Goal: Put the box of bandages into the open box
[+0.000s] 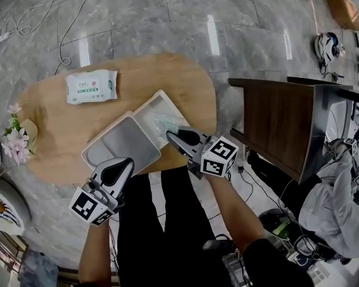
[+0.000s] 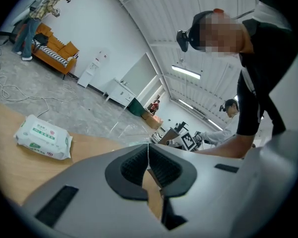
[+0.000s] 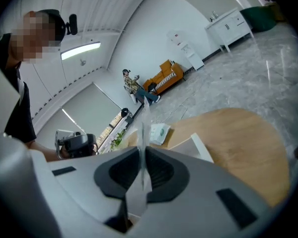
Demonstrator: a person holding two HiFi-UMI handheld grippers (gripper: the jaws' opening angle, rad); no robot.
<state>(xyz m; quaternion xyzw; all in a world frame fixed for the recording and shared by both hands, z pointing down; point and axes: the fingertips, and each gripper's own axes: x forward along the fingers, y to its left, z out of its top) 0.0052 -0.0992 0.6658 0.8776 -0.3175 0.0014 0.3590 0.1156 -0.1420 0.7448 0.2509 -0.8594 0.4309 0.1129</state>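
Observation:
The open box (image 1: 122, 143) lies on the wooden table (image 1: 60, 130) near its front edge, grey inside, with its white lid (image 1: 157, 107) folded back to the right. A clear plastic wrapper (image 1: 164, 124) with something pale green in it hangs over the lid. My right gripper (image 1: 170, 135) is at the box's right side, shut on a thin edge of that clear wrapper (image 3: 140, 128). My left gripper (image 1: 128, 162) hovers at the box's front corner, its jaws shut (image 2: 148, 150) with nothing between them. I cannot tell whether the wrapper holds the bandage box.
A white and green pack of wipes (image 1: 91, 86) lies at the table's far left. Pink flowers (image 1: 15, 141) stand at the left edge. A dark wooden cabinet (image 1: 275, 124) is to the right, with a person in white (image 1: 335, 202) beyond. Cables (image 1: 48, 11) trail on the floor.

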